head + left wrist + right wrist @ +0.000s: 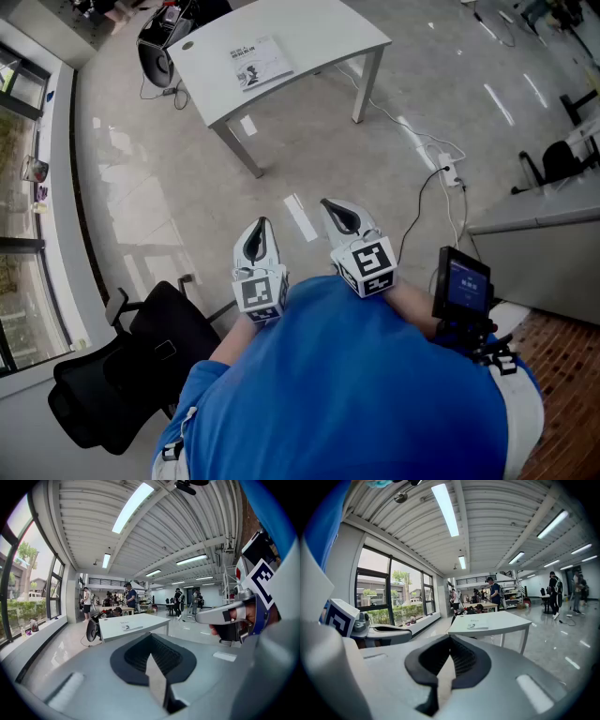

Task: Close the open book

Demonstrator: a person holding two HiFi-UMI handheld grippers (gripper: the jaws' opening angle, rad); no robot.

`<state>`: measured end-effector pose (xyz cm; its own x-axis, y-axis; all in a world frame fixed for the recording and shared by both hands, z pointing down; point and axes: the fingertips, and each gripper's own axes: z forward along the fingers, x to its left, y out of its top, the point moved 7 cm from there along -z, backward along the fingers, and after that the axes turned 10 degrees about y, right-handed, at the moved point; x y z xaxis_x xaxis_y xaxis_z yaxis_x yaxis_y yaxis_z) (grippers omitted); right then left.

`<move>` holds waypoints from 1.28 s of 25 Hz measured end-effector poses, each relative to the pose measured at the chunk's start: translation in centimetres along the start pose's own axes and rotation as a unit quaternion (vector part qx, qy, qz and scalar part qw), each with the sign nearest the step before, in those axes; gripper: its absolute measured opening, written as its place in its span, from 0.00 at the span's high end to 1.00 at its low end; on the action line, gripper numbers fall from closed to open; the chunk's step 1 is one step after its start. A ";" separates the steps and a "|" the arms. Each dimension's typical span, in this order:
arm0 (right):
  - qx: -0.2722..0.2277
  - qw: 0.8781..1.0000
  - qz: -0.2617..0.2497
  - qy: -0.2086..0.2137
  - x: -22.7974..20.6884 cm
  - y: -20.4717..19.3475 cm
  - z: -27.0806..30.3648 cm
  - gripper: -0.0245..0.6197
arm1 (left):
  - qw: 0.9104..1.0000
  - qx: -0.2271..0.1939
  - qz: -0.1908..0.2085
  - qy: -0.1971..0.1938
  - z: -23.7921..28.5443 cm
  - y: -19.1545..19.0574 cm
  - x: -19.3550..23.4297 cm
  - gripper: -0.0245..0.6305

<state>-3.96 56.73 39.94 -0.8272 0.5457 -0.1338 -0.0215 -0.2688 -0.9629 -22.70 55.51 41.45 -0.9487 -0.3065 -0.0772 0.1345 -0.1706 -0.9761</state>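
The book (260, 62) lies with pale printed pages up on a white table (309, 33) far ahead of me across the floor. Both grippers are held close to my chest, well short of the table, pointing toward it. My left gripper (258, 232) is shut with nothing in it, and so is my right gripper (337, 212). In the left gripper view the jaws (151, 641) meet, with the table (140, 622) and book (132, 627) small beyond them. The right gripper view shows shut jaws (450, 641) below the table (497, 620) and book (478, 626).
A black office chair (122, 375) stands at my lower left. A power strip with cables (448, 173) lies on the floor at right, beside a grey desk (534, 230). Another black chair (155, 56) sits behind the white table. People (130, 597) stand far off.
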 end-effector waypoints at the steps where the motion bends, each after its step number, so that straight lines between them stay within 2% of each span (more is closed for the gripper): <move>1: -0.001 1.000 0.000 0.002 -0.4 0.3 0.2 0.96 | 1.000 0.001 0.001 0.001 0.5 0.3 -0.1 0.95; 3: -0.002 1.000 0.003 0.005 -2.4 1.1 0.8 0.96 | 1.000 0.002 0.004 0.005 2.4 1.1 -0.7 0.95; 8: 0.004 1.000 0.006 0.020 -11.4 3.0 3.6 0.96 | 1.000 0.008 0.013 0.023 11.2 3.7 -3.8 0.95; 16: 0.011 0.999 0.002 0.037 -20.7 4.0 5.7 0.96 | 0.999 0.024 0.025 0.035 20.0 5.5 -7.9 0.95; 24: 0.019 0.998 0.021 0.054 -24.6 3.9 8.2 0.96 | 0.997 0.044 0.043 0.049 24.3 5.9 -8.7 0.95; 32: 0.038 0.998 0.020 0.044 -27.2 4.5 13.9 0.96 | 0.996 0.048 0.055 0.045 30.6 5.3 -5.5 0.95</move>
<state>10.66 29.63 42.56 -0.7756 0.6000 -0.1960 -0.0336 -0.3493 -0.9364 -8.05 27.68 42.91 -0.9480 -0.2439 -0.2045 0.2615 -0.2308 -0.9372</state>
